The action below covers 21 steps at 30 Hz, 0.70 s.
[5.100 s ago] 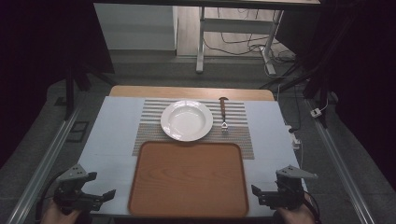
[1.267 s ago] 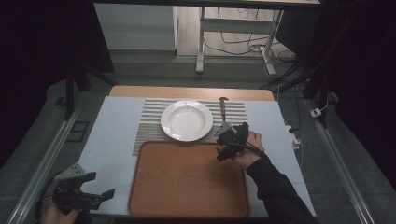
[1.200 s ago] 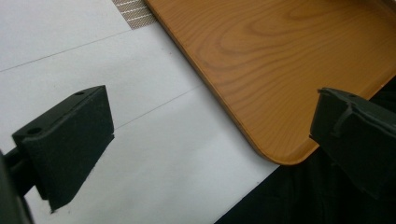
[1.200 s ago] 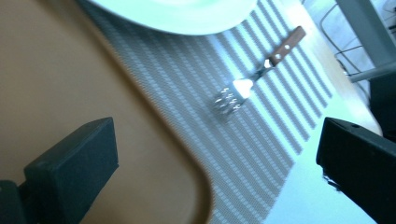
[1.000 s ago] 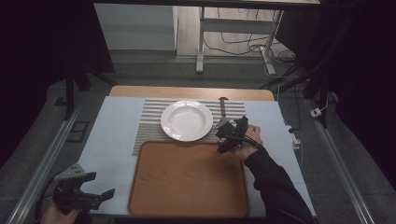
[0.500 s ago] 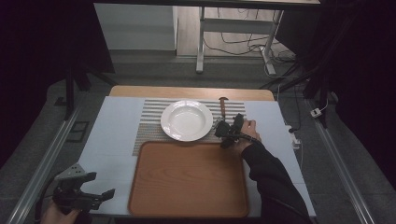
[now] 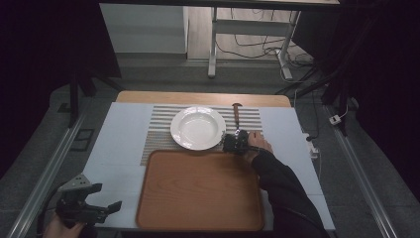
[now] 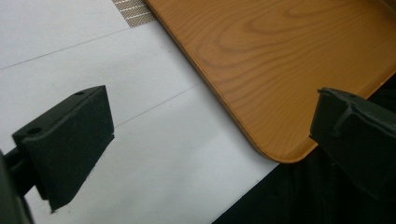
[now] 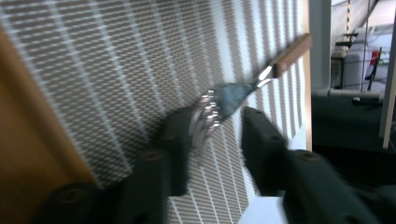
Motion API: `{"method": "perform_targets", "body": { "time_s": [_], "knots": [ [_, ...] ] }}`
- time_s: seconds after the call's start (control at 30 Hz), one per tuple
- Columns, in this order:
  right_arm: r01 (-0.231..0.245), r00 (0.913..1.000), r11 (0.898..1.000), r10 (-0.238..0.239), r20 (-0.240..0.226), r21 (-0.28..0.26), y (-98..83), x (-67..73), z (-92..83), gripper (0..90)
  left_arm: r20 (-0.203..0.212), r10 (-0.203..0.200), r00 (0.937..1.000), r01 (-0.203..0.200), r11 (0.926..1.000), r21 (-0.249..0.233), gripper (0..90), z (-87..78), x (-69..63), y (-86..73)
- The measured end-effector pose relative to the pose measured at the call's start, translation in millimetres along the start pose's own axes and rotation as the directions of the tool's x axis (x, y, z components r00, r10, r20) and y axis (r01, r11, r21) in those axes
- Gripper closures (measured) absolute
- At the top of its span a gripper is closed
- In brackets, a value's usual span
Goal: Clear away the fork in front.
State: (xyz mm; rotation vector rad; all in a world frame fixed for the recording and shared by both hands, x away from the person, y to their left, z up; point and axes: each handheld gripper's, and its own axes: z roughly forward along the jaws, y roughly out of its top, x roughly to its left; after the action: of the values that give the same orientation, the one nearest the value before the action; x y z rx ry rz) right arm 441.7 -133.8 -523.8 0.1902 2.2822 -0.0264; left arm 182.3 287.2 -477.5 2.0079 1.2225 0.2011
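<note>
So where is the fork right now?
In the high view the fork lies on the striped mat, just right of the white plate. Its tines sit between the jaws of the right claw.

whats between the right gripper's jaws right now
The fork's tines lie between the right gripper's open jaws in the right gripper view, over the striped mat; a grip is not clear.
</note>
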Motion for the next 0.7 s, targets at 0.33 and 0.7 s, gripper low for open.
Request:
{"method": "perform_targets", "body": {
  "time_s": [0.33,0.7],
  "knots": [
    [0.100,0.9937,0.995,-0.100,0.051,-0.004,1.9,8.3,-2.6,89.6,0.003,0.002,1.0000,-0.002,1.0000,0.002,0.0,-0.3,0.0,-0.3],
    [0.064,0.9952,0.998,-0.062,0.075,-0.026,-3.4,0.0,-27.7,89.9,0.006,0.001,1.0000,-0.001,1.0000,-0.001,0.0,-0.5,-0.1,-0.4]
  ]
}}
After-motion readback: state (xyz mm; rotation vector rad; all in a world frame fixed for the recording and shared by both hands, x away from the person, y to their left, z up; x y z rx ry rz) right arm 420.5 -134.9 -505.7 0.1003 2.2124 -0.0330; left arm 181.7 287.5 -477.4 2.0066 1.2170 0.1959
